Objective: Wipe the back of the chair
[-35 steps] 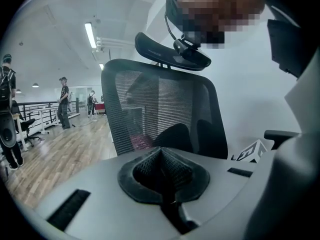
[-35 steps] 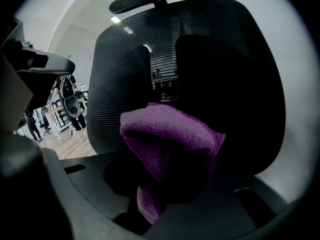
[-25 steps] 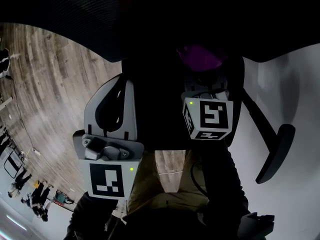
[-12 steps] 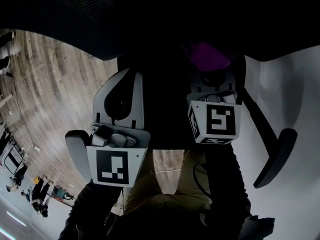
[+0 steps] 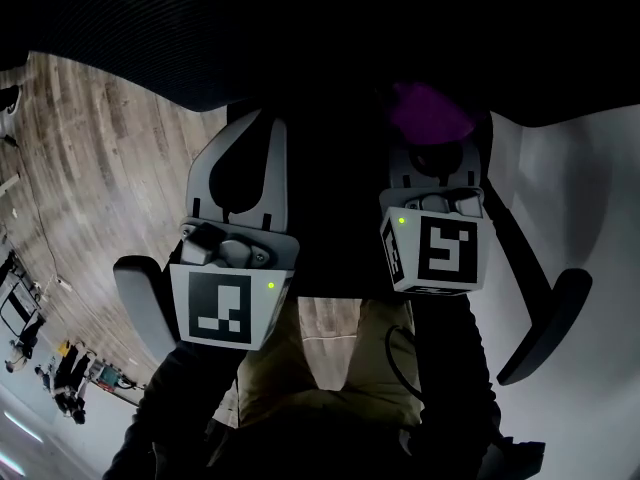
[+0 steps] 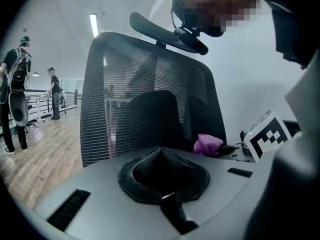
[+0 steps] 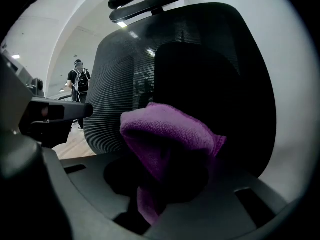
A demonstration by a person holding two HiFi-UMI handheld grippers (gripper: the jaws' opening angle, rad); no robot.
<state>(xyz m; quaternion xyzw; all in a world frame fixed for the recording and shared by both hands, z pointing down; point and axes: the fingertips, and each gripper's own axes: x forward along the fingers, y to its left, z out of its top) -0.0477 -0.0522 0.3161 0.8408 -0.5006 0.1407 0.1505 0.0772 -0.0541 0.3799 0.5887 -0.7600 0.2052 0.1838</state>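
Gripping a purple cloth, right gripper faces the chair back; left gripper clenched empty; wiping seemingly unstarted.

A pale wood floor runs off to the left, and a plain white wall stands on the right. A long ceiling light glows overhead. Far off, people stand by a railing.
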